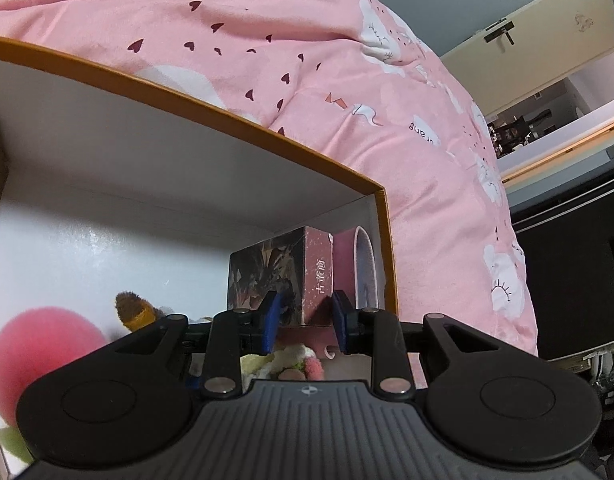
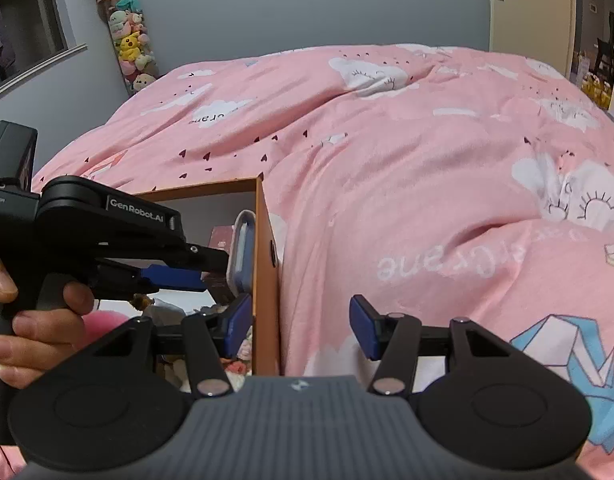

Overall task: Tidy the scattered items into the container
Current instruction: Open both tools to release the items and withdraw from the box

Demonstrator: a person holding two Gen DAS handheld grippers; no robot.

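Observation:
The container is an orange-rimmed box [image 1: 381, 216] with white inside walls, lying on a pink duvet. My left gripper [image 1: 306, 312] reaches into its far right corner. A dark patterned box [image 1: 267, 276] with a pink side stands there, its near corner between the blue pads [image 1: 271, 320]. The jaws are partly apart, and I cannot tell if they press on it. A pink case [image 1: 361, 268] leans on the wall beside it. My right gripper [image 2: 301, 328] is open, straddling the container's orange wall [image 2: 267, 280] without touching it. A hand [image 2: 39, 320] holds the left gripper [image 2: 215, 270].
A fuzzy pink ball [image 1: 39, 344], a brown plush [image 1: 133, 308] and pale plush pieces [image 1: 295, 364] lie inside the container. The pink duvet [image 2: 427, 160] spreads right and beyond. A rack of plush toys [image 2: 127, 40] stands at the far wall, with a door [image 2: 527, 0] at the right.

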